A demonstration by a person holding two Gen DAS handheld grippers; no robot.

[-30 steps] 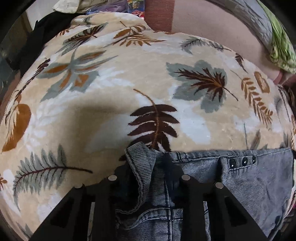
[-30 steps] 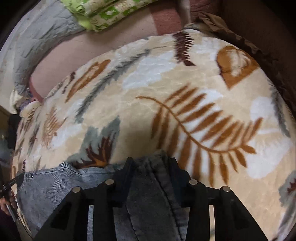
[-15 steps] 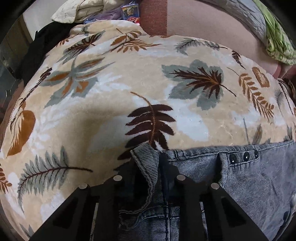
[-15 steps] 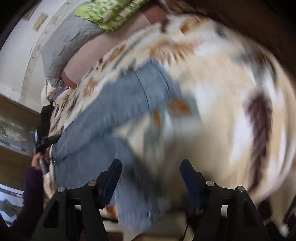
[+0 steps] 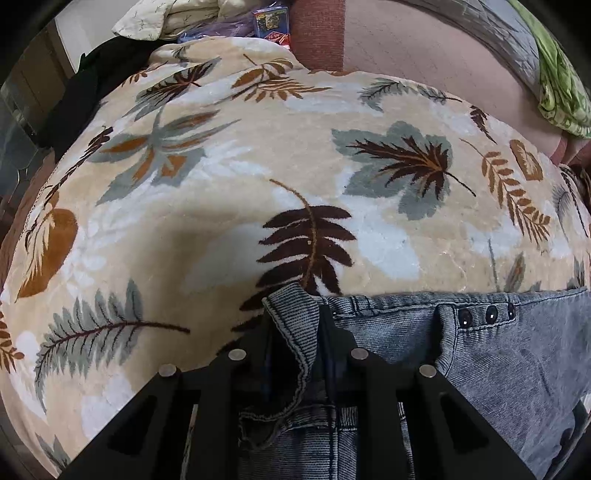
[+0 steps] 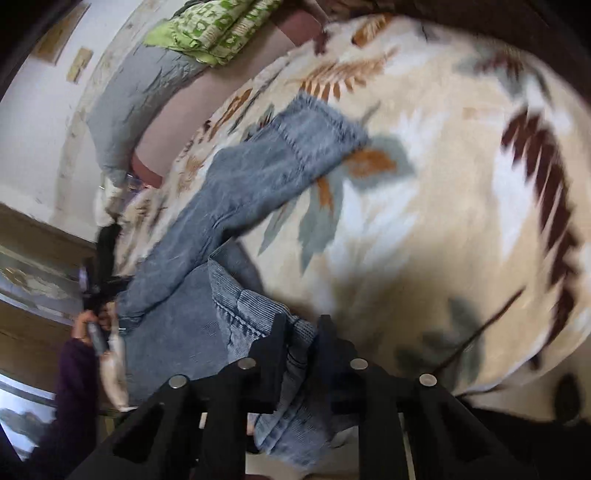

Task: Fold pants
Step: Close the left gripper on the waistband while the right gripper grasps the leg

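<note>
The jeans (image 5: 498,369) are washed blue-grey denim and lie on a leaf-print blanket (image 5: 258,166) that covers a bed. In the left wrist view the waistband runs across the lower right, with three dark snap buttons (image 5: 487,315) in a row near its top edge. The waistband's left corner stands up in a fold between the jaws of the left gripper (image 5: 295,325), which are drawn in and clamped on that corner.

In the right wrist view one trouser leg (image 6: 266,177) stretches away over the blanket toward the upper left, its hem (image 6: 328,118) lying flat beside an orange and grey leaf. Nearer the camera a second layer of denim is bunched and ridged. The right gripper (image 6: 299,336) has a fold of this denim between its jaws, which are closing and pinch the cloth; more denim hangs down below them. This view is somewhat blurred.

At the left edge of the right wrist view a hand (image 6: 86,325) in a dark purple sleeve (image 6: 70,376) holds the other gripper's handle at the far side of the jeans.

Beyond the blanket lie a pink sheet (image 5: 424,48), a grey pillow (image 6: 125,103) and a green patterned cloth (image 6: 214,29). A dark garment (image 5: 92,85) and a colourful box (image 5: 271,22) sit past the blanket's far left edge.
</note>
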